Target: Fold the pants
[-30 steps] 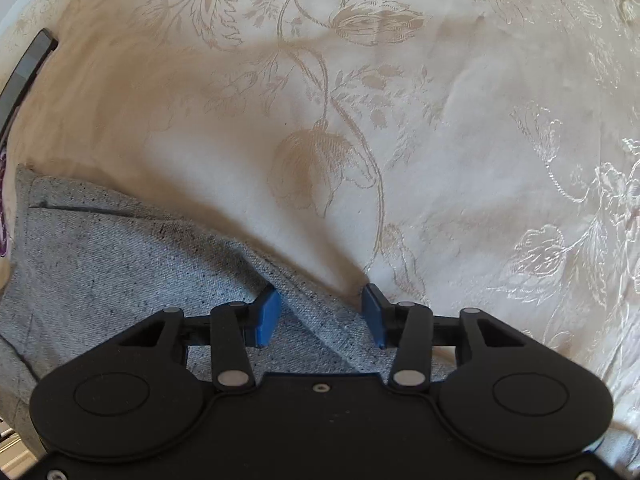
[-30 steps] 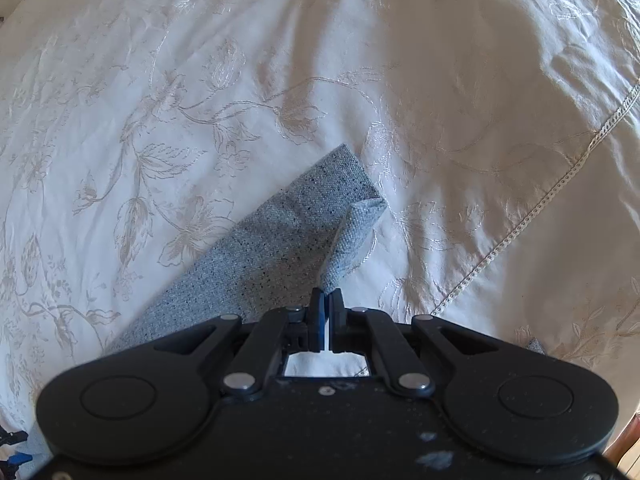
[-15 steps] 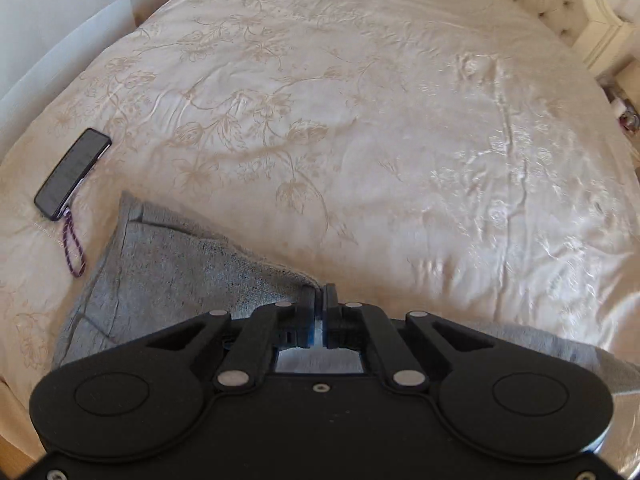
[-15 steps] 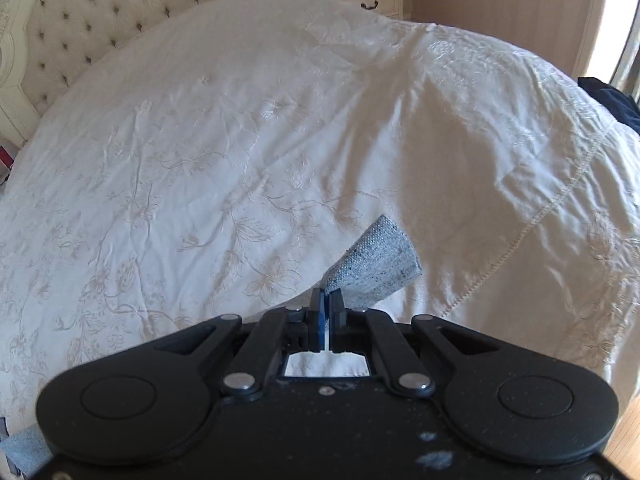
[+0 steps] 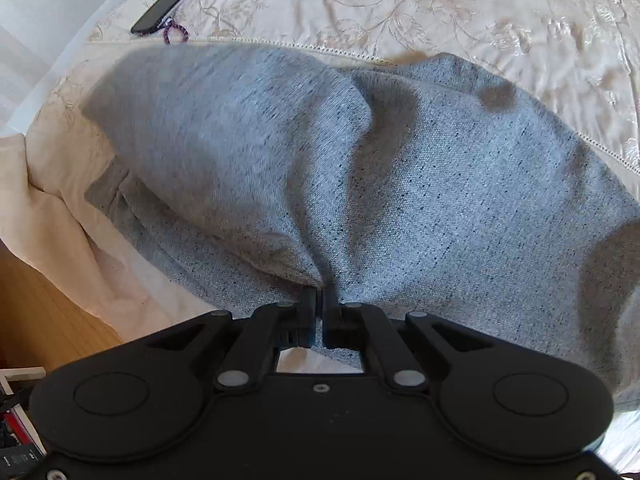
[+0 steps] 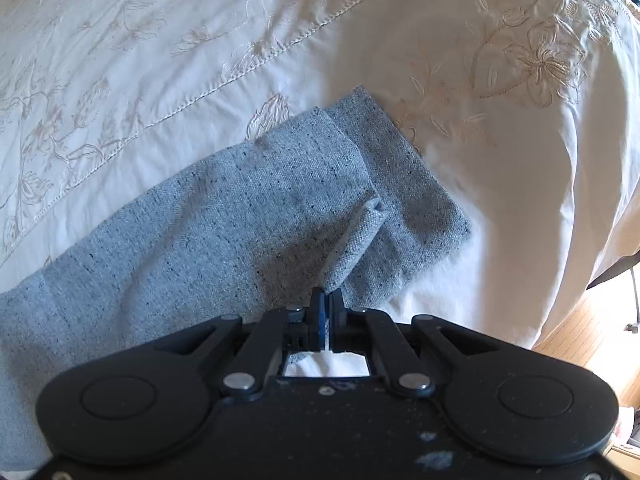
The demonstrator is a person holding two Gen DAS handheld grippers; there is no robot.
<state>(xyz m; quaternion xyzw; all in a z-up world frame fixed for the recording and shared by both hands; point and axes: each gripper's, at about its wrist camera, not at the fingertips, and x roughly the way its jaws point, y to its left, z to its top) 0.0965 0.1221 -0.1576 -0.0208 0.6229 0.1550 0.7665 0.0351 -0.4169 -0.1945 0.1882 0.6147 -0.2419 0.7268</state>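
Note:
Grey speckled pants [image 5: 400,168] lie bunched near the bed's edge and fill most of the left wrist view. My left gripper [image 5: 320,294] is shut on a pinch of the pants fabric, which fans out ahead of it. In the right wrist view the leg ends of the pants [image 6: 248,200] lie one over the other on the bedspread. My right gripper [image 6: 327,294] is shut on a raised fold of the upper leg's hem.
A cream embroidered bedspread [image 6: 160,40] covers the bed. A black phone [image 5: 172,0] with a purple cord lies at the far left. The bed's edge and wooden floor [image 5: 44,300] are at the lower left; floor also shows at the right [image 6: 588,320].
The left gripper closed on the pants fabric, and both grippers carried it back toward the bed's edge. The pants now lie folded over themselves, with the leg ends stacked.

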